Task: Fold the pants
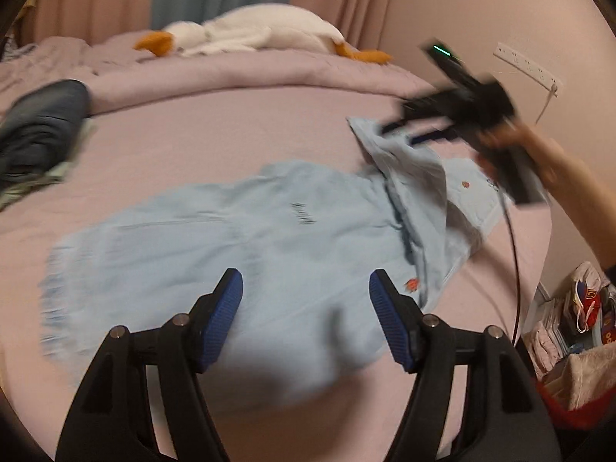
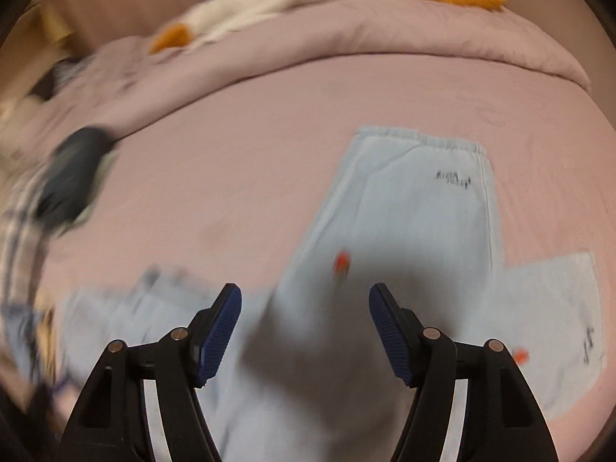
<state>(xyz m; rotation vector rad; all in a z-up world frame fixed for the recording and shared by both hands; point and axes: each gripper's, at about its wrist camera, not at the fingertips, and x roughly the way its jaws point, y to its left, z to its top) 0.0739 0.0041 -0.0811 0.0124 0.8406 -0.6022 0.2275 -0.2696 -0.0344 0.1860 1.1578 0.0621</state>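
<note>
Light blue pants (image 1: 238, 246) with small red and black prints lie spread on the pink bed sheet (image 1: 215, 142). My left gripper (image 1: 306, 319) is open and empty, just above the pants' near part. In the left wrist view the right gripper (image 1: 389, 125) hovers over the pants' far right end, blurred by motion. In the right wrist view the right gripper (image 2: 305, 327) is open and empty above the pants (image 2: 408, 208), where one leg points away and another lies to the right.
A white plush goose (image 1: 250, 30) lies on the rolled pink duvet at the back. A dark garment pile (image 1: 38, 131) sits at the left. A wall with a power strip (image 1: 527, 63) and a cluttered basket (image 1: 577, 350) are at the right.
</note>
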